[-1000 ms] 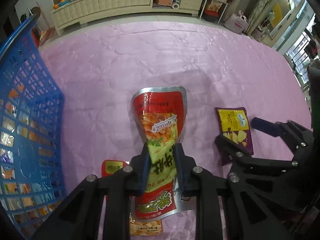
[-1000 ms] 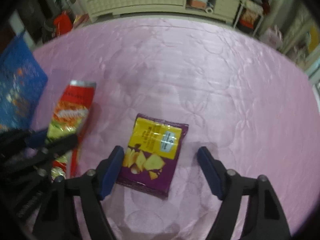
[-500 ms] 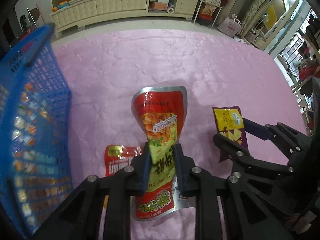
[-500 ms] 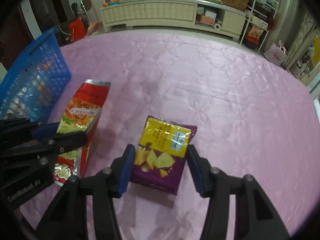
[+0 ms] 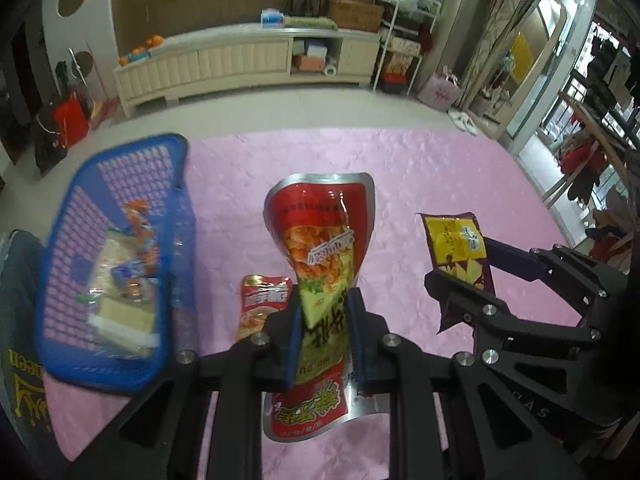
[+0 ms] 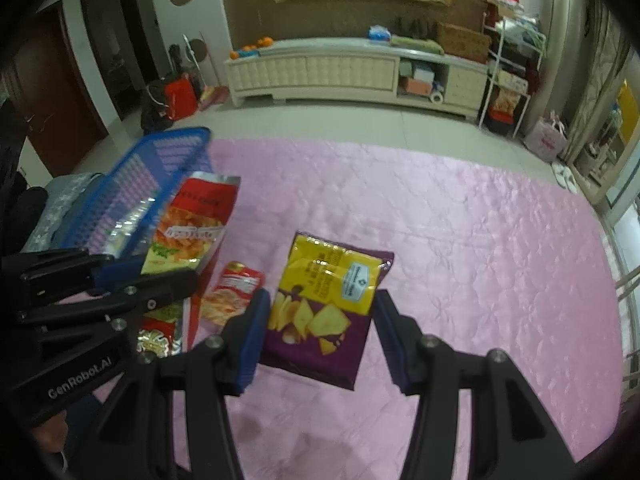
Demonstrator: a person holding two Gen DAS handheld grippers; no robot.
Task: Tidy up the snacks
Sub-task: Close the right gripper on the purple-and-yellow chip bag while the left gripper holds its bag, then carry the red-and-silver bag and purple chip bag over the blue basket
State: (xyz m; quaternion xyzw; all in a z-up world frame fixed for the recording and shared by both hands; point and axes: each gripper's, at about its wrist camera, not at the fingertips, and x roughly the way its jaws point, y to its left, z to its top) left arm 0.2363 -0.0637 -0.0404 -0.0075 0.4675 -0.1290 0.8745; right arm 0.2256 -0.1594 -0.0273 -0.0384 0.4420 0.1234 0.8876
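Note:
My left gripper (image 5: 324,312) is shut on a tall red and green snack bag (image 5: 324,248) and holds it upright above the pink cloth; the bag also shows in the right wrist view (image 6: 192,228). My right gripper (image 6: 318,312) is shut on a purple and yellow chip bag (image 6: 324,308), lifted off the cloth; it also shows in the left wrist view (image 5: 456,248). A blue plastic basket (image 5: 120,364) holding several snacks stands at the left. A small red sachet (image 5: 262,304) lies on the cloth between the basket and the grippers.
The pink quilted cloth (image 6: 460,240) covers the work surface. Beyond its far edge are tiled floor and a long white cabinet (image 6: 340,72). A person's leg in jeans (image 5: 16,280) is beside the basket at the left.
Both grippers have risen with their bags, so more of the room shows. The right gripper closed on the chip bag and lifted it. The basket now appears closer to centre-left.

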